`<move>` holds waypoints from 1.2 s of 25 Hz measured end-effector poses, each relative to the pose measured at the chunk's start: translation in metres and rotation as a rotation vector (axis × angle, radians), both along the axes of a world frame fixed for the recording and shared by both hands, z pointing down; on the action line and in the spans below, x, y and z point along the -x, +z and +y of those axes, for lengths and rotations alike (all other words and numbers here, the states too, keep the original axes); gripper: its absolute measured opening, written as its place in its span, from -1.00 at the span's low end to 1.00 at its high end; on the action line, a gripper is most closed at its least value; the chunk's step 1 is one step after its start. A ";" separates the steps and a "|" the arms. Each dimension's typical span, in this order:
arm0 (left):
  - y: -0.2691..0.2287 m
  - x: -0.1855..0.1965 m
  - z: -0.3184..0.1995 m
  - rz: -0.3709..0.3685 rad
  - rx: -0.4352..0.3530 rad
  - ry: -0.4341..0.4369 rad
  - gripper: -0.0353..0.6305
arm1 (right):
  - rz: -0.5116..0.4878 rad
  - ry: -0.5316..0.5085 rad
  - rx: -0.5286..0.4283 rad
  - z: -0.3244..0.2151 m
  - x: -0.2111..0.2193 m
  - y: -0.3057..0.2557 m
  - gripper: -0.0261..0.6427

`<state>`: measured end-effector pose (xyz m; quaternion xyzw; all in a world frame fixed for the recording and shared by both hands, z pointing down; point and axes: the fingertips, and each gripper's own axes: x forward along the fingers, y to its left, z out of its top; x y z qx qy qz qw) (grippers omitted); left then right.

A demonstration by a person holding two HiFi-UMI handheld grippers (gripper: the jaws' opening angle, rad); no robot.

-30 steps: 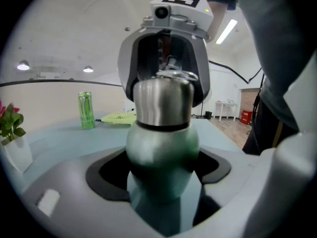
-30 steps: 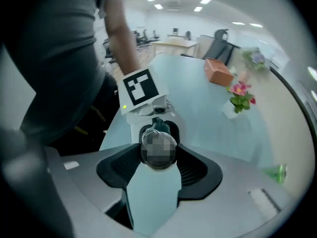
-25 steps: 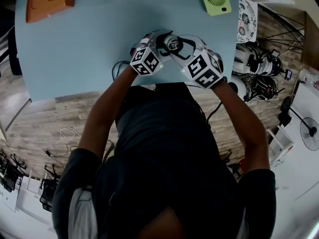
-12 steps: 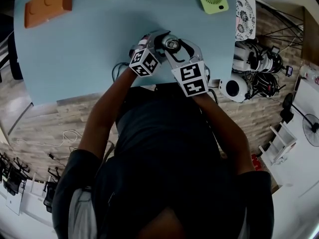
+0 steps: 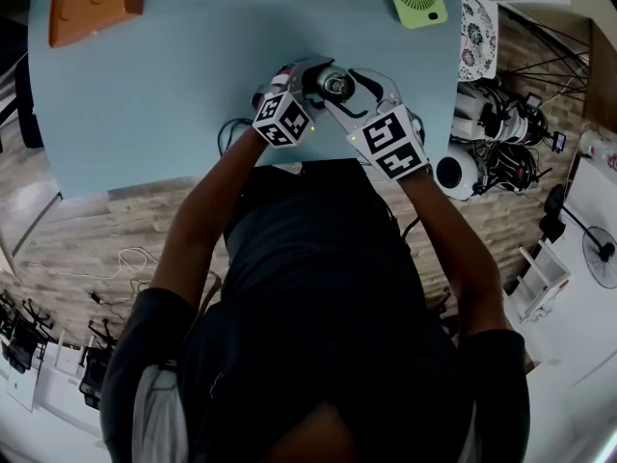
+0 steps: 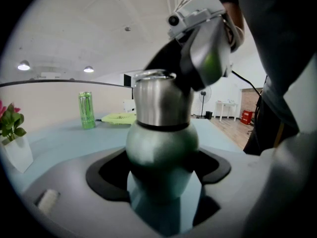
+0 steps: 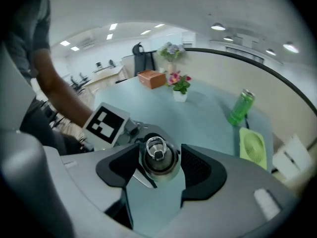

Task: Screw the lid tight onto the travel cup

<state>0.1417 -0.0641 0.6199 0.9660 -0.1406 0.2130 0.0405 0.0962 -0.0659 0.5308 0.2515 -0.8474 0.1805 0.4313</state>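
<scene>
Our left gripper [image 6: 161, 175] has its jaws shut tight on the round body of the cup [image 6: 161, 138]. The cup stands on the blue worktop [image 5: 174, 85], near its front edge. Our right gripper [image 7: 159, 168] comes from above, and its jaws hug the lid [image 7: 158, 155] on both sides. Only the right gripper view shows the lid's top. Only the left gripper view shows the cup's shiny steel neck.

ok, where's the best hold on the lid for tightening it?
Its round steel side wall, from straight above, jaws on opposite sides. The travel cup stands upright and the left gripper clamps its green bulb lower down, so only the top is free. The right gripper sits on the lid that way.
</scene>
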 end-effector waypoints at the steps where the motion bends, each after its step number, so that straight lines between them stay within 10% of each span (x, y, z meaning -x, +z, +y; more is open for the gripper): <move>1: 0.000 0.000 0.000 0.000 0.000 0.001 0.39 | 0.013 -0.115 0.008 0.003 0.002 -0.002 -0.19; 8: 0.001 0.001 0.001 -0.004 -0.001 -0.001 0.39 | 0.330 -0.941 -0.004 0.023 -0.001 0.013 -0.18; 14: 0.000 0.000 0.001 -0.005 -0.004 0.001 0.39 | 0.368 -1.115 0.003 0.024 -0.001 0.022 -0.17; 19: 0.000 0.000 0.001 -0.005 -0.004 0.001 0.39 | 0.298 -0.871 0.026 0.019 0.002 0.022 -0.16; 27: -0.001 0.002 0.000 -0.001 -0.003 0.000 0.39 | -0.039 0.155 0.064 0.002 -0.006 0.018 -0.17; 30: -0.001 0.001 0.000 0.002 -0.001 -0.001 0.39 | -0.077 0.318 0.027 0.002 -0.010 0.018 -0.18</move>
